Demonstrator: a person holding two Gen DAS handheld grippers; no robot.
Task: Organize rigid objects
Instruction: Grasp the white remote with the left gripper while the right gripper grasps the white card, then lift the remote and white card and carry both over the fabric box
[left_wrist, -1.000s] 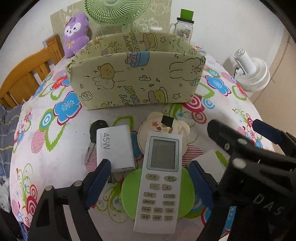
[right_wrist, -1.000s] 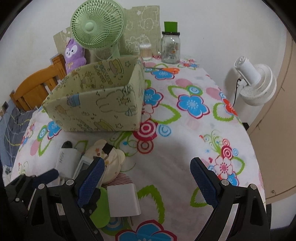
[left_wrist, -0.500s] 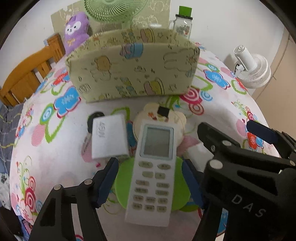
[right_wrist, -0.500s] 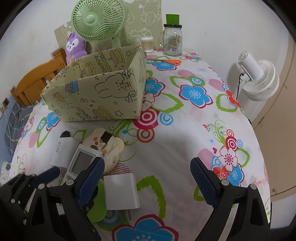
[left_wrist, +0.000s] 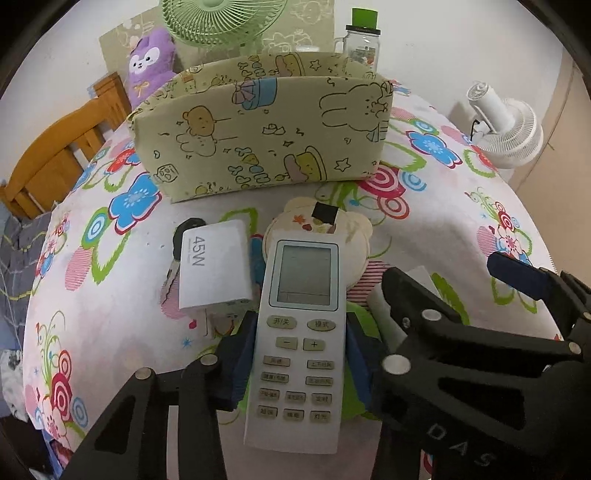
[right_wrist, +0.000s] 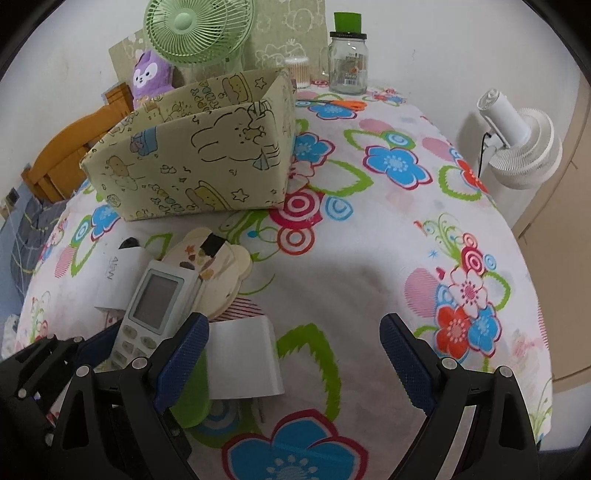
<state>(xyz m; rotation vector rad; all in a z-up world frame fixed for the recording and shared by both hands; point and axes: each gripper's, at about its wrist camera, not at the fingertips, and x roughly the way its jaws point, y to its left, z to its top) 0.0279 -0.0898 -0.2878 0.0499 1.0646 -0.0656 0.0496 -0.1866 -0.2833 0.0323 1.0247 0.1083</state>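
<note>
A white remote control (left_wrist: 301, 317) lies over a green round thing (left_wrist: 364, 328) on the flowered table; it also shows in the right wrist view (right_wrist: 147, 310). My left gripper (left_wrist: 299, 354) is shut on the remote, its blue pads pressing both long sides. A white 45W charger (left_wrist: 212, 267) and a black key (left_wrist: 190, 227) lie left of it, a bear-shaped wooden piece (left_wrist: 321, 225) behind it. A cartoon-print fabric box (left_wrist: 266, 133) stands open beyond. My right gripper (right_wrist: 291, 362) is open and empty, beside a second white charger (right_wrist: 245, 360).
A green fan (right_wrist: 197, 31), a purple plush (right_wrist: 151, 75), a glass jar (right_wrist: 347, 59) and orange scissors (right_wrist: 341, 104) stand at the table's back. A white fan (right_wrist: 517, 140) is off the right edge. A wooden bed frame (left_wrist: 51, 155) is at left.
My left gripper moved forward along the remote and closed its pads on its sides. My right gripper stayed open and shifted slightly.
</note>
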